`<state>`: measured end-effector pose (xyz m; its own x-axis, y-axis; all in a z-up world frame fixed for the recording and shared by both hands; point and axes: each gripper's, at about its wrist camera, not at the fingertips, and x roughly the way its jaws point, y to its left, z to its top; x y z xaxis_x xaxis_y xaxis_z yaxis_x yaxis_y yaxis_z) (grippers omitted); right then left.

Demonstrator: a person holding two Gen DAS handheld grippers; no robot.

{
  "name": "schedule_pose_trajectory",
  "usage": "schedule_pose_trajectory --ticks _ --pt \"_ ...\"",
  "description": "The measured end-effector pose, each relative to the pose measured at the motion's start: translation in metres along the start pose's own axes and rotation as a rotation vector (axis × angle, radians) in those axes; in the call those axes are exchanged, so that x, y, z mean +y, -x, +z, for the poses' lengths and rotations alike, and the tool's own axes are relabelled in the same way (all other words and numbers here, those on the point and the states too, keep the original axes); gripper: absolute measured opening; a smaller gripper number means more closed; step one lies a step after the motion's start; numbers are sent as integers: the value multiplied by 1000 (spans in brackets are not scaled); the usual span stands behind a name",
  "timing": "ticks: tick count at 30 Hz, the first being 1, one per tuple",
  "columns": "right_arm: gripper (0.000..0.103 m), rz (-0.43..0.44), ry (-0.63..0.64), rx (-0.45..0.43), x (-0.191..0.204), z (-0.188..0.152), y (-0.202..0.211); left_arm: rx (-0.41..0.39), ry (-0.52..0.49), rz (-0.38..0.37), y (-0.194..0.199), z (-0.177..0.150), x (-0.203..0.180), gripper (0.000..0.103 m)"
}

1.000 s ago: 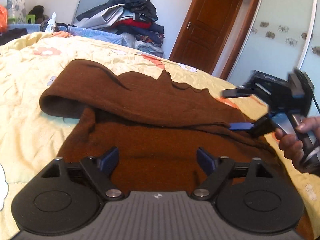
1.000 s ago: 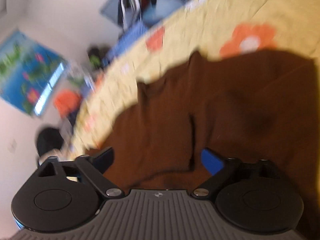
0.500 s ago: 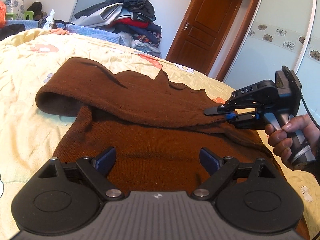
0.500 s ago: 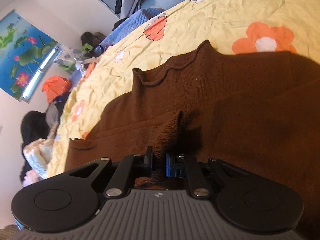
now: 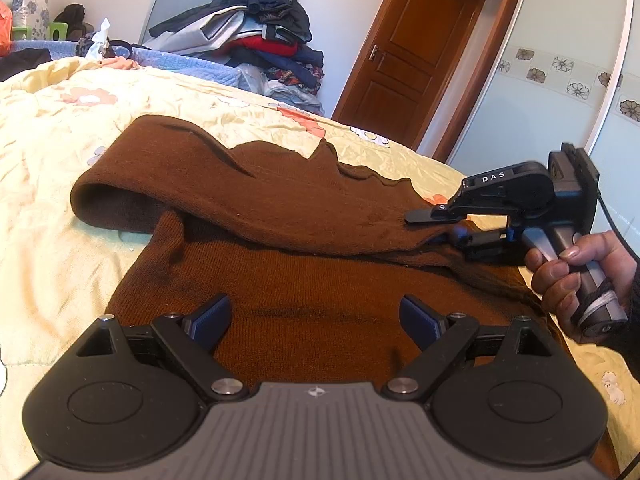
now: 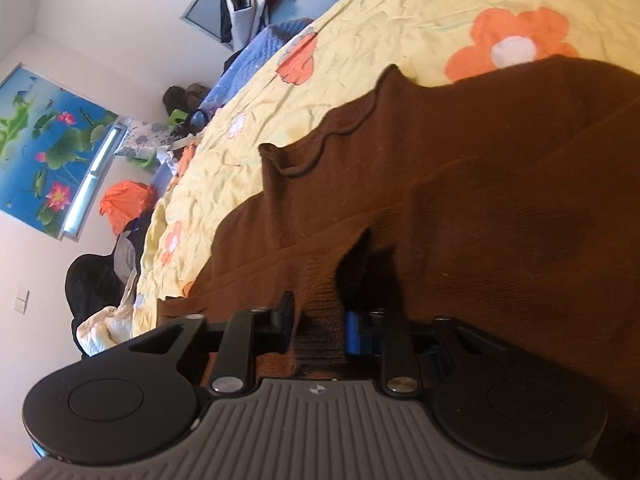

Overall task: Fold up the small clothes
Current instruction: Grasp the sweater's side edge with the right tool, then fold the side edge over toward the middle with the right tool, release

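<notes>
One sleeve (image 5: 248, 196) of the brown sweater (image 5: 320, 304) was folded over; more folding was left. Its cuff (image 6: 320, 332) was pinched by the right gripper (image 6: 320, 326); the left gripper (image 5: 316, 320) was held wide apart.

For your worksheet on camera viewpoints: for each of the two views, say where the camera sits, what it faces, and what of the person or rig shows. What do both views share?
Left wrist: sits on the left hand-held gripper, open, low over the sweater, facing across the bed toward the door; the right hand and its gripper also show.
Right wrist: sits on the right hand-held gripper, rolled sideways, facing along the sweater's cuff between its fingers toward the poster.
Shared: sweater, bed, clothes pile.
</notes>
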<state>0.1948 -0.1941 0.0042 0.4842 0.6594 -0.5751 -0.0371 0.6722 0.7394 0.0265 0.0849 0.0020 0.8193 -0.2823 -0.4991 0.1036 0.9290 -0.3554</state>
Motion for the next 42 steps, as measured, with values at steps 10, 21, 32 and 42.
schedule_pose_trajectory --ticks 10,21,32,42 --pt "16 -12 -35 -205 -36 39 99 0 1 -1 0 0 -1 93" --pt "64 42 -47 33 -14 11 18 4 -15 16 -1 0 -5 93" --pt "18 150 64 8 22 14 28 7 -16 9 -1 1 -6 96" --pt "17 44 -79 -160 -64 47 105 6 -10 -3 -1 2 -4 97"
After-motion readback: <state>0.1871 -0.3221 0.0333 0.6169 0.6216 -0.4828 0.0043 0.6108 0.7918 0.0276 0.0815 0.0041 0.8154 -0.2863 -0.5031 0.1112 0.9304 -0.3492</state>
